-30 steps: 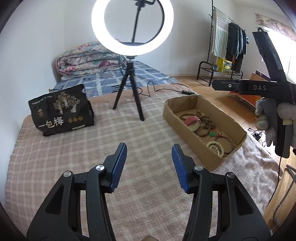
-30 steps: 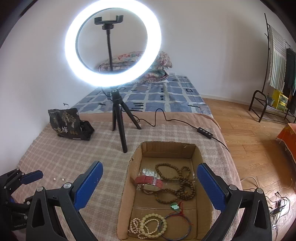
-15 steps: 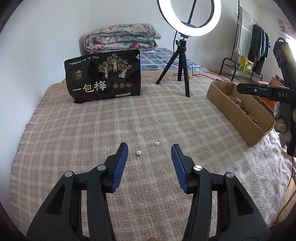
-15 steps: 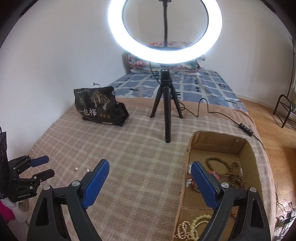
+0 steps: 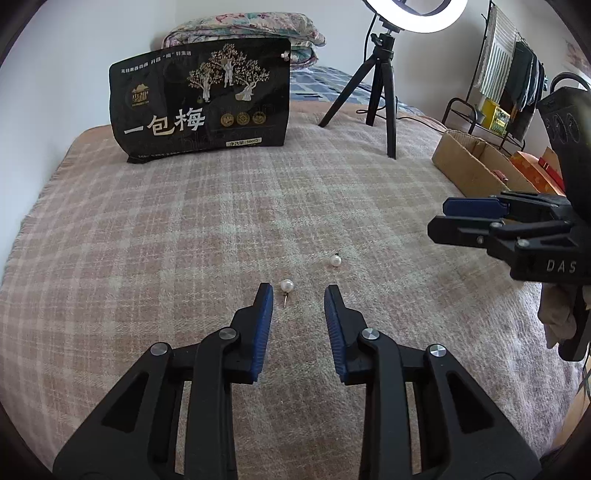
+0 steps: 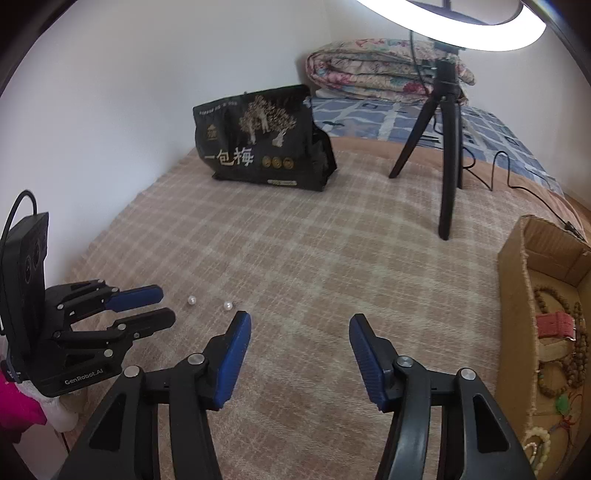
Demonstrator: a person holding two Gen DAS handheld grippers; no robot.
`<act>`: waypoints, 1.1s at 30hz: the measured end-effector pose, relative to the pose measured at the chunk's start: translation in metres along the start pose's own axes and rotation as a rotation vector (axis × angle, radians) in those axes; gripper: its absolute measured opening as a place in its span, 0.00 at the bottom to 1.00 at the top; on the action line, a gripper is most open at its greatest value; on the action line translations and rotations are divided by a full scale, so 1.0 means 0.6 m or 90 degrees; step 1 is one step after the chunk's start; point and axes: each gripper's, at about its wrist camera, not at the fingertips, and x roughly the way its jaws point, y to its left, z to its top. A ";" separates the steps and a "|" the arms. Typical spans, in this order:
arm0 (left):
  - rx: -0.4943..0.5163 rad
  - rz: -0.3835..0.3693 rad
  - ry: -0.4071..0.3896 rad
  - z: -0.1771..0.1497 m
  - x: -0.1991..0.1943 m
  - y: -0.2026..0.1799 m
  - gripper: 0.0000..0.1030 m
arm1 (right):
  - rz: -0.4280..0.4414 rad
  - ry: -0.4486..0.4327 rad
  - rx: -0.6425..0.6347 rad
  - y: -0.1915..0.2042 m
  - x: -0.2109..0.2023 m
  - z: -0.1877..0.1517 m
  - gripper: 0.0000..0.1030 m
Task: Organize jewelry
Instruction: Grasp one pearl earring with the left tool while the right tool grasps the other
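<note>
Apparently a pickup: two pearl stud earrings lie loose on the plaid blanket (image 5: pixel 147 258). Left gripper (image 5: pixel 298 291), jaws narrowing with nothing between them, sits just short of the near stud (image 5: pixel 287 285); far stud (image 5: pixel 334 261) beyond. Right gripper (image 6: pixel 300 321) closing, empty. Best straddle the pearl, not its pin; cardboard tray (image 6: pixel 517 295) waits well apart.

The ring light (image 6: pixel 454 26) is cut off by the top edge in both views. The cardboard box (image 6: pixel 517 295) runs off the right edge of the right wrist view, so part of its beads (image 6: pixel 554 299) is lost. The farther pearl earring (image 5: pixel 335 261) possibly has a post, too small to tell.
</note>
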 end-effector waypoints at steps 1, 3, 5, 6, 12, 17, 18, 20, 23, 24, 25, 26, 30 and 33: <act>-0.004 0.003 0.003 0.000 0.005 0.003 0.28 | 0.001 0.005 -0.008 0.005 0.007 0.000 0.50; -0.015 0.000 0.008 0.001 0.013 0.011 0.27 | 0.002 0.011 -0.021 0.016 0.019 -0.001 0.50; -0.022 -0.005 0.009 0.003 0.019 0.016 0.27 | 0.009 0.017 -0.031 0.024 0.026 -0.002 0.48; -0.023 -0.006 0.009 0.004 0.021 0.017 0.27 | 0.011 0.019 -0.036 0.029 0.030 -0.001 0.46; -0.021 -0.010 0.011 0.008 0.032 0.015 0.19 | 0.022 0.032 -0.064 0.055 0.058 0.003 0.43; -0.021 -0.003 0.016 0.007 0.041 0.017 0.12 | 0.033 0.044 -0.074 0.070 0.082 0.007 0.41; -0.024 -0.001 0.016 0.007 0.041 0.019 0.10 | 0.034 0.046 -0.076 0.073 0.087 0.008 0.40; -0.034 -0.001 0.015 0.007 0.042 0.025 0.07 | 0.035 0.050 -0.080 0.076 0.097 0.009 0.38; -0.044 -0.001 0.013 0.006 0.042 0.032 0.07 | 0.035 0.050 -0.078 0.079 0.108 0.014 0.37; -0.046 0.001 0.012 0.005 0.042 0.034 0.07 | 0.035 0.048 -0.078 0.081 0.111 0.016 0.37; -0.047 0.002 0.011 0.005 0.041 0.034 0.07 | 0.035 0.048 -0.080 0.082 0.114 0.018 0.37; -0.048 0.002 0.011 0.005 0.041 0.035 0.07 | 0.032 0.048 -0.083 0.084 0.116 0.019 0.36; -0.052 0.003 0.010 0.004 0.039 0.038 0.07 | 0.023 0.048 -0.108 0.096 0.123 0.020 0.32; -0.053 0.003 0.009 0.003 0.039 0.038 0.07 | 0.018 0.047 -0.121 0.099 0.126 0.020 0.26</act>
